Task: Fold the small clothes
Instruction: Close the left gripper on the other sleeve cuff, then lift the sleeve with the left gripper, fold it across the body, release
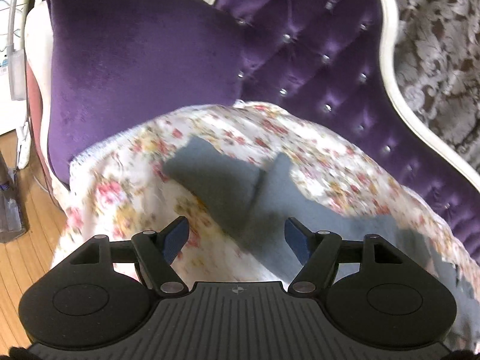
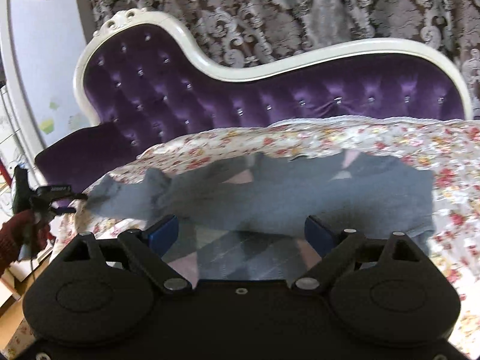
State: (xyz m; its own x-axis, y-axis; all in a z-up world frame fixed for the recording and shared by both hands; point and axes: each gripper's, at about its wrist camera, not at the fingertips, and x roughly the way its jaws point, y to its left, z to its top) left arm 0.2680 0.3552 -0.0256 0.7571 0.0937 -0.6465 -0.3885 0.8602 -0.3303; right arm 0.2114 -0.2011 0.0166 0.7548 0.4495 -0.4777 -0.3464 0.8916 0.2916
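A small grey garment (image 1: pixel 240 192) lies spread on a floral sheet (image 1: pixel 126 186) over the sofa seat. In the left wrist view one sleeve end reaches toward the purple cushion. My left gripper (image 1: pixel 237 240) is open and empty, just above the garment's near part. In the right wrist view the grey garment (image 2: pixel 270 198) lies crosswise, with an argyle patterned panel (image 2: pixel 240 258) near the camera. My right gripper (image 2: pixel 241 229) is open and empty, its jaws standing either side of that panel. The other gripper (image 2: pixel 51 195) shows at the left edge.
A purple tufted sofa back (image 2: pixel 270 102) with a white frame (image 2: pixel 228 73) rises behind the sheet. A purple cushion (image 1: pixel 135 60) sits at the sofa's end. Wooden floor (image 1: pixel 21 240) lies to the left. A patterned curtain (image 2: pixel 270 9) hangs behind.
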